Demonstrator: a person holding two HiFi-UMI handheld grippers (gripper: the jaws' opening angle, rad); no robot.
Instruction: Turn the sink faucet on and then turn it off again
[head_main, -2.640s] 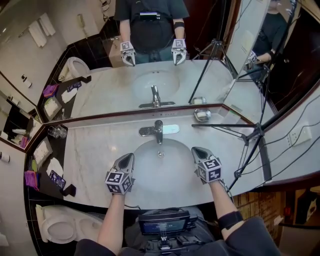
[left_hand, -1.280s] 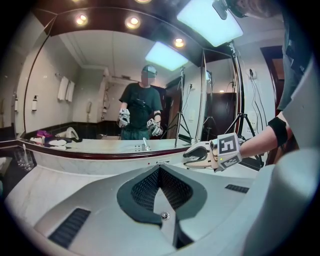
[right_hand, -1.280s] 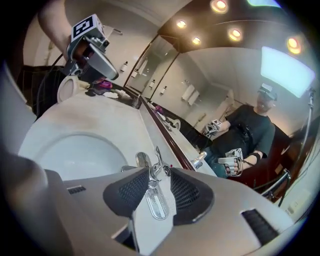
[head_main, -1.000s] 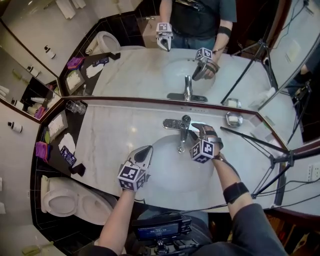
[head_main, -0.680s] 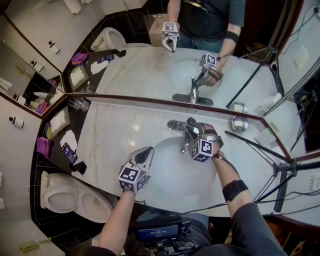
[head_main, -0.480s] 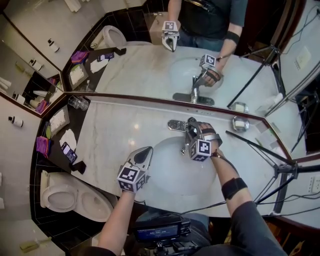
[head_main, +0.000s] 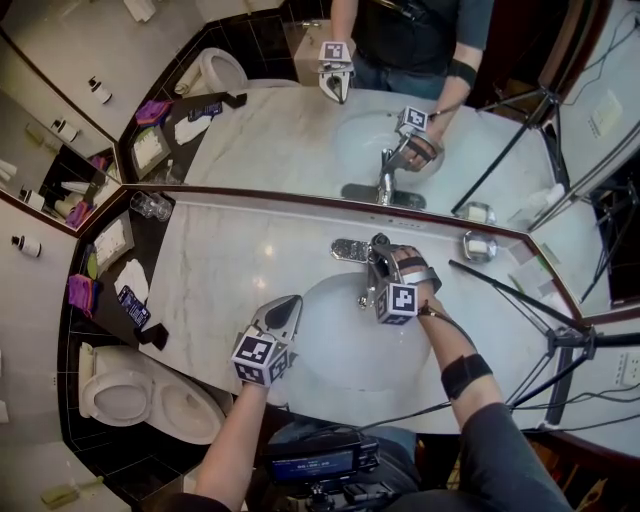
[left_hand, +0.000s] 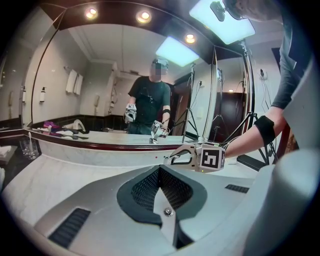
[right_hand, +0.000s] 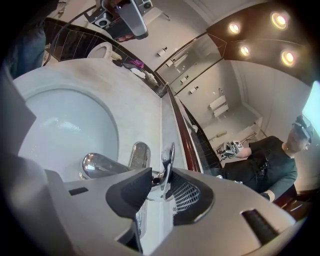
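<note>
The chrome faucet (head_main: 368, 283) stands at the back of the white sink (head_main: 335, 350); I see no water running. My right gripper (head_main: 383, 256) reaches over it, its jaws on either side of the thin lever handle (right_hand: 168, 161), above the spout (right_hand: 99, 165). Those jaws have just been closing with the handle between them, and the pads look pressed on it. My left gripper (head_main: 290, 303) hovers shut and empty over the basin's left rim, its jaws (left_hand: 159, 172) closed together. The mirror repeats both.
A tripod (head_main: 520, 290) leans across the counter at right, with a soap dish (head_main: 478, 247) near the mirror's ledge. Glasses (head_main: 150, 207) and toiletries sit on the dark shelf at left. A toilet (head_main: 130, 395) is below left.
The right gripper has come from the sink's front rim to the faucet and settled around the handle, narrowing its jaws. The left gripper has stayed by the left rim, shut.
</note>
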